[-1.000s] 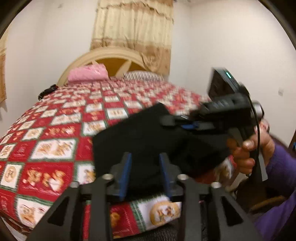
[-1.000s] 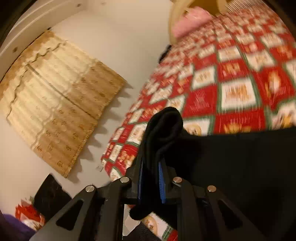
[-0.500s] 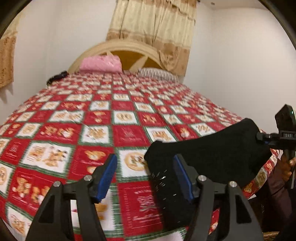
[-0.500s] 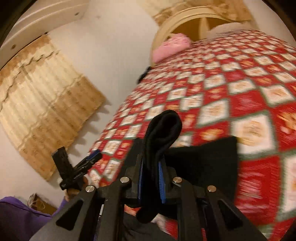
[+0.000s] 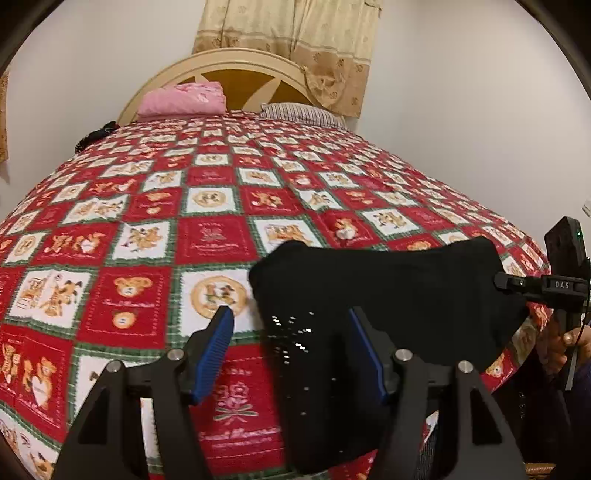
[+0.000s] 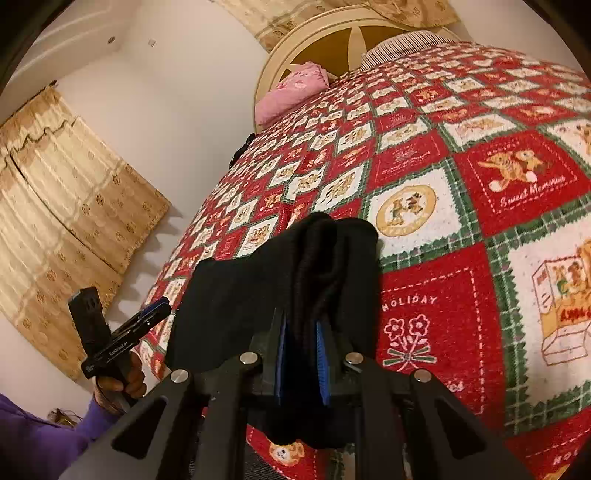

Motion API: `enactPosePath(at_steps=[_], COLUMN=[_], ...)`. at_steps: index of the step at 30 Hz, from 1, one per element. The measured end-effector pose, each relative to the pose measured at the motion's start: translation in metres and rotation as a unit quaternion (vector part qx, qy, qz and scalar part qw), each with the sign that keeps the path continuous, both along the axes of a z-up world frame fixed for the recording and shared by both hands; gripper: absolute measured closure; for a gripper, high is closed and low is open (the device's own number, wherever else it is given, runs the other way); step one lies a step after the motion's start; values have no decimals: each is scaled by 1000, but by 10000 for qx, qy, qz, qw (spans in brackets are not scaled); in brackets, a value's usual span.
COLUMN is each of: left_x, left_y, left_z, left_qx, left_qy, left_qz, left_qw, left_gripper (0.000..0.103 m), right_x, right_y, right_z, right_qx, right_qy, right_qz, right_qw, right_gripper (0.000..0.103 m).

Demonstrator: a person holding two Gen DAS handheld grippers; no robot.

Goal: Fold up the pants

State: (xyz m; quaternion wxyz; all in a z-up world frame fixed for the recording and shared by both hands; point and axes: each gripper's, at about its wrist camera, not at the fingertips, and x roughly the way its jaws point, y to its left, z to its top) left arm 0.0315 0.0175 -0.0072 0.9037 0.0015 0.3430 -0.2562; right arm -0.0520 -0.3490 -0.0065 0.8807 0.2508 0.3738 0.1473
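The pants (image 5: 388, 295) lie folded at the near edge of the bed (image 5: 207, 206), on its red and white quilt. The right gripper (image 6: 300, 354) is clamped on a thick bunch of the black cloth. The left gripper (image 5: 291, 343) is spread wide, its right finger seemingly over the cloth, gripping nothing. A pink pillow (image 5: 183, 98) sits by the headboard (image 5: 236, 70).

The pants (image 5: 388, 291) lie on the bed (image 5: 207, 236) at its near edge, right of centre. At the far end, the folded blanket (image 5: 183, 99) sits left of the pillow (image 5: 301, 115), both before the headboard (image 5: 236, 74), with the curtain (image 5: 295, 33) behind.
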Motion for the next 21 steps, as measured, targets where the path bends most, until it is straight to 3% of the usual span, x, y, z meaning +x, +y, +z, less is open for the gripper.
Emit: enactPosePath(at_steps=[5,9,16,21], left_x=[-5,-6,-4,-8], left_y=[-16,-22,-33,-36], left_z=[-4,-8,-22,-23], left_qx=[225,291,590,747], left_qy=[-4,24,220,173], left_qz=[-107,-164,87,195], left_qw=[9997,9994,9980,9969], left_gripper=[37,37,33,33], right_x=[-8,-12,-15,-18], right_y=[-5,-6,-24,-11], right_z=[4,9,-17,-8], right_qx=[175,-209,335,-192], right_qy=[-41,38,-106,-203], right_qz=[-4,-66,-308,-344], right_qw=[9998,9998,9989,9990], right_gripper=[88,88,88,87])
